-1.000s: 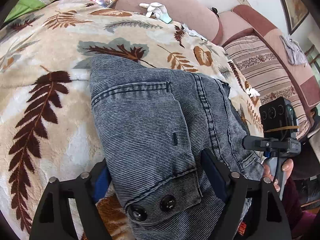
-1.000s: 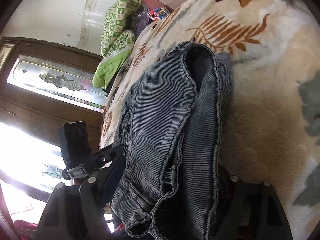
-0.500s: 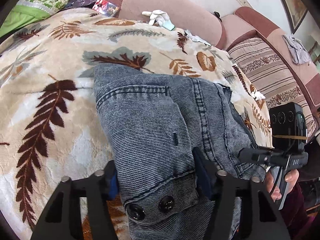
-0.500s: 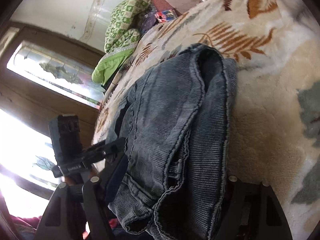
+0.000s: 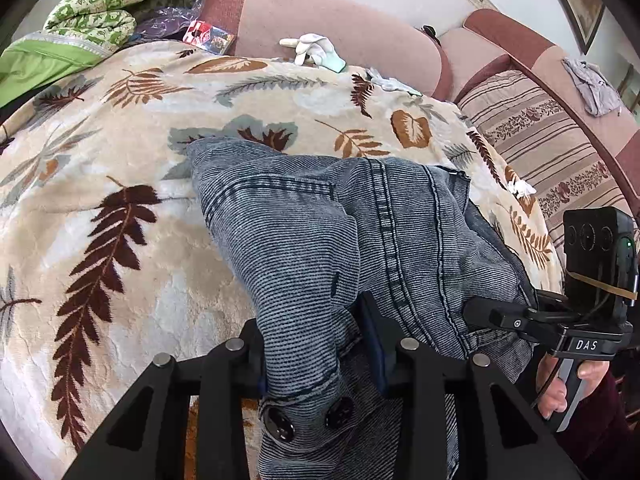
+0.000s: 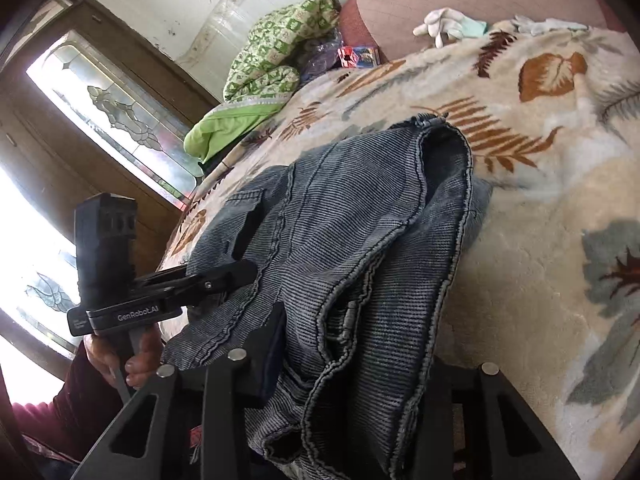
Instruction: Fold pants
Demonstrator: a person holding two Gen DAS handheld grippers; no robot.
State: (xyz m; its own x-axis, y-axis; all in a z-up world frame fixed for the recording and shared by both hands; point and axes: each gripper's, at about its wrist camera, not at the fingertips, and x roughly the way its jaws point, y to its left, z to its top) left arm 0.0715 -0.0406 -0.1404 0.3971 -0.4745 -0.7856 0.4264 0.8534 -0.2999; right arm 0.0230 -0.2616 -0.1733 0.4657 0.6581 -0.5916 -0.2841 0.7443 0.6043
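Note:
Blue-grey denim pants (image 5: 320,240) lie bunched in a folded pile on a leaf-patterned blanket (image 5: 120,160). My left gripper (image 5: 316,344) is shut on the waistband end, with two dark buttons just below its fingers. My right gripper (image 6: 352,360) is shut on the other bunched edge of the pants (image 6: 360,220). Each gripper shows in the other's view: the right one (image 5: 504,320) beside the pants at the right, the left one (image 6: 208,280) at the left.
A pink sofa back (image 5: 320,12) runs behind the blanket, with a striped cushion (image 5: 540,136) at right. A green quilt (image 5: 80,12), a white glove (image 5: 312,48) and a small red packet (image 5: 208,36) lie at the far edge. A glass door (image 6: 100,112) stands at left.
Both grippers have drawn back toward the near edge, pulling the pants with them. The jaws of both have closed tighter on the bunched denim.

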